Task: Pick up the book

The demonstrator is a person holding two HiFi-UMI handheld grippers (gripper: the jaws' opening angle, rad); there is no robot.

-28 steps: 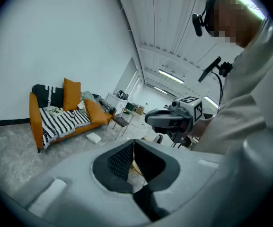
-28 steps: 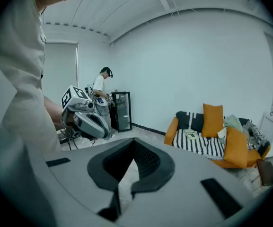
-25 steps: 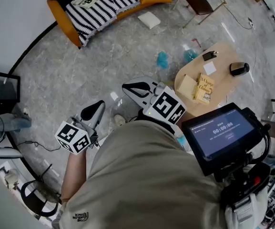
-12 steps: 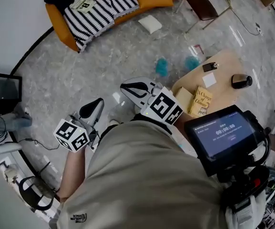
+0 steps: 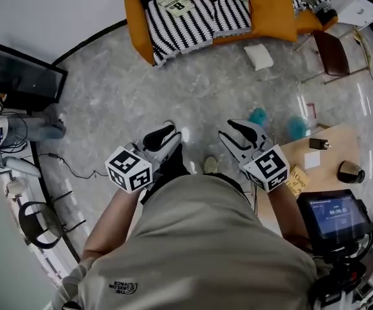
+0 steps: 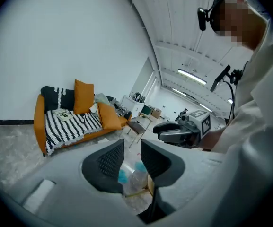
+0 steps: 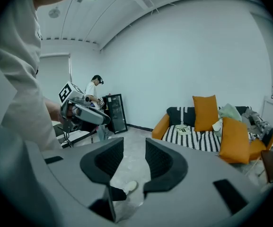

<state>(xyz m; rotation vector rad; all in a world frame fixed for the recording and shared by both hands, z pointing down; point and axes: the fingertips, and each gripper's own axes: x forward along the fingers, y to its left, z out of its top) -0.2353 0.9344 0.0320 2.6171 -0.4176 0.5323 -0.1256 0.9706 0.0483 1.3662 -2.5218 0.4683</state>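
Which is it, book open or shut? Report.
Shut: the book lies flat on the table, its printed yellow cover facing up; part is hidden.

An orange sofa (image 5: 134, 18) stands against the wall, draped with a black-and-white striped blanket (image 5: 199, 24) and carrying an orange cushion (image 5: 273, 8). On the grey floor (image 5: 141, 102) in front of it lies a white pillow (image 5: 258, 57), near a brown chair (image 5: 331, 53). Two blue fluffy items (image 5: 258, 116) lie near a light wooden table (image 5: 341, 141), which bears a small black device (image 5: 318, 144), a white note (image 5: 312, 159) and a rounded black object (image 5: 350, 171); a black cabinet (image 5: 24, 79) stands at the left.
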